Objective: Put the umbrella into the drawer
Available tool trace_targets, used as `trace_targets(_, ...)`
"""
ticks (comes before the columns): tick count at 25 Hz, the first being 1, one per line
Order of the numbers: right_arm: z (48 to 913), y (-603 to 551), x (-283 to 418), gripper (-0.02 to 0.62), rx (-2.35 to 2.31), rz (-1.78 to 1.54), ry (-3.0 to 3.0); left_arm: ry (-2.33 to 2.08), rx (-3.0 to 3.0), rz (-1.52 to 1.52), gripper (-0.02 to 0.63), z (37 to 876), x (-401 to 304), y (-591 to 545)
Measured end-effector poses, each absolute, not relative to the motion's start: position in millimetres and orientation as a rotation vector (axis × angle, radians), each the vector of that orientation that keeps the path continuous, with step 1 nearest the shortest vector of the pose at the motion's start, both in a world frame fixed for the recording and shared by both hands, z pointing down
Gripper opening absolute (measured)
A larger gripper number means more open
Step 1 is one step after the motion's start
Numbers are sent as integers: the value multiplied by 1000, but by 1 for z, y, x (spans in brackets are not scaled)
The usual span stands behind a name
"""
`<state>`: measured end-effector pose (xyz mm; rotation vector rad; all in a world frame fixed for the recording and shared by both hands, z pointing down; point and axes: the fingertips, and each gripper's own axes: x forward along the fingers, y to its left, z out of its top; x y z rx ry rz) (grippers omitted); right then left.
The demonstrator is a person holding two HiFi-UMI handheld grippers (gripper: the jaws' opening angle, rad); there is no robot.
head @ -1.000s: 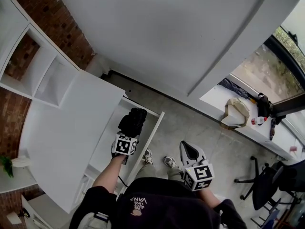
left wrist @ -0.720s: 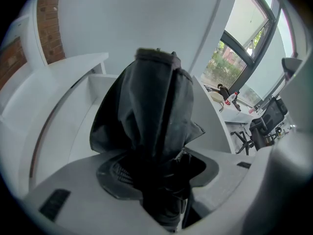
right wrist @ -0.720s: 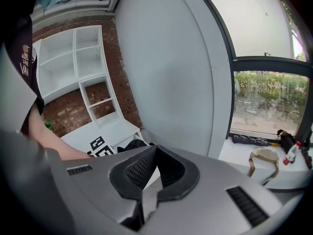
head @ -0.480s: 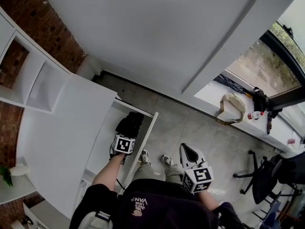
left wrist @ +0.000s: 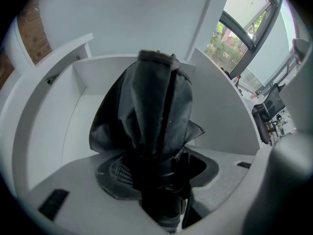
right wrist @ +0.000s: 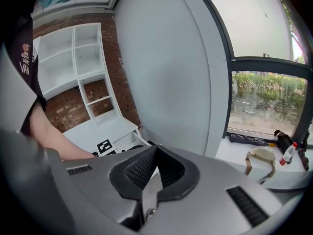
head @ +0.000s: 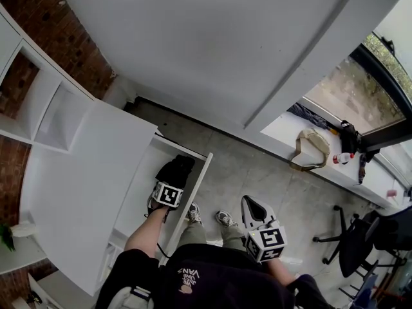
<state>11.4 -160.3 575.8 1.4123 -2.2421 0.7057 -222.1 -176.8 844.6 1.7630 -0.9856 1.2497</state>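
Observation:
A black folded umbrella (head: 175,171) hangs nose-down inside the open white drawer (head: 197,179) at the left of the head view. My left gripper (head: 168,184) is shut on its lower end, just above the marker cube. In the left gripper view the umbrella (left wrist: 156,111) fills the middle and rises from between the jaws of the left gripper (left wrist: 157,182), with the drawer's white walls (left wrist: 54,121) around it. My right gripper (head: 253,204) is held over the floor to the right, apart from the drawer. In the right gripper view the right gripper (right wrist: 153,150) is shut with nothing in it.
A white cabinet top (head: 84,179) lies left of the drawer, with open shelves (head: 45,108) and brick wall behind. The person's shoes (head: 225,219) stand on the grey floor. A window sill with a tan bag (head: 310,148) and an office chair (head: 357,246) are at the right.
My left gripper has sunk with the umbrella, which now sits deeper in the drawer. The right gripper has stayed where it was.

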Motion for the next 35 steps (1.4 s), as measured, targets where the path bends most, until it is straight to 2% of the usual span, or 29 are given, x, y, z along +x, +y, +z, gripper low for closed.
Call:
trace_targets(11,575,-162,4,0,1370,690,-2263,-971,1776,1253,230,861,-216,-176)
trace_targets(21,574,-160,0,0,1327,678,-2294,-1003,1764,1249,308,850,-227,-171)
trace_targets(35,559,-163,-31,0,1131,604,-2417,-1264,1810,1042,345,799,-258,-164)
